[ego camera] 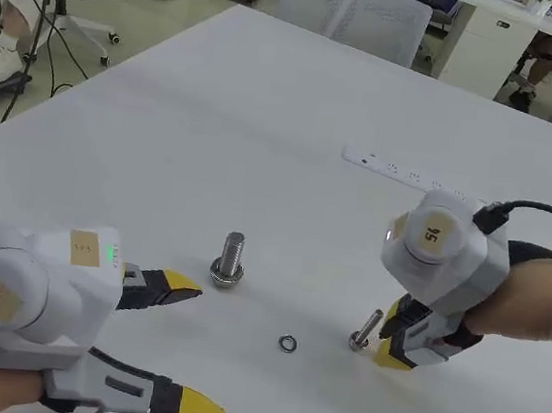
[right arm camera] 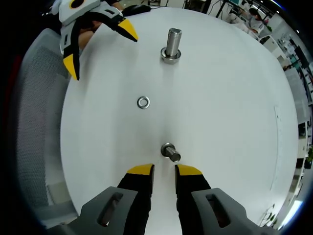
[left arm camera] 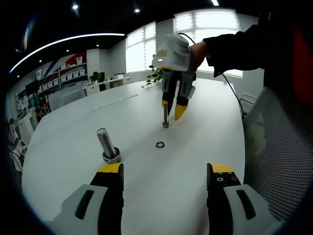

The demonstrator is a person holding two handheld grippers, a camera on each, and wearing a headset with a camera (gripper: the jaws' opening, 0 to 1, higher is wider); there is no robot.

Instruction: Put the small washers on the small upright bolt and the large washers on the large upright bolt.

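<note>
The large bolt (ego camera: pixel 231 253) stands upright at mid-table with a large washer (ego camera: pixel 225 277) around its base. The small bolt (ego camera: pixel 366 330) stands to its right, leaning a little. One small washer (ego camera: pixel 286 344) lies flat on the table between them. My right gripper (ego camera: pixel 394 332) hangs just beside the small bolt (right arm camera: pixel 170 152), its jaws a narrow gap apart with nothing seen between them. Well short of the large bolt (left arm camera: pixel 105 144), my left gripper (ego camera: pixel 192 347) is wide open and empty. The left gripper view looks past the small washer (left arm camera: pixel 160 144) to my right gripper (left arm camera: pixel 173 108).
A white power strip (ego camera: pixel 401 172) lies further back on the white table (ego camera: pixel 215 129). A mesh office chair (ego camera: pixel 355 15) stands at the far edge. Another chair's mesh back (left arm camera: pixel 279 147) is close on the right in the left gripper view.
</note>
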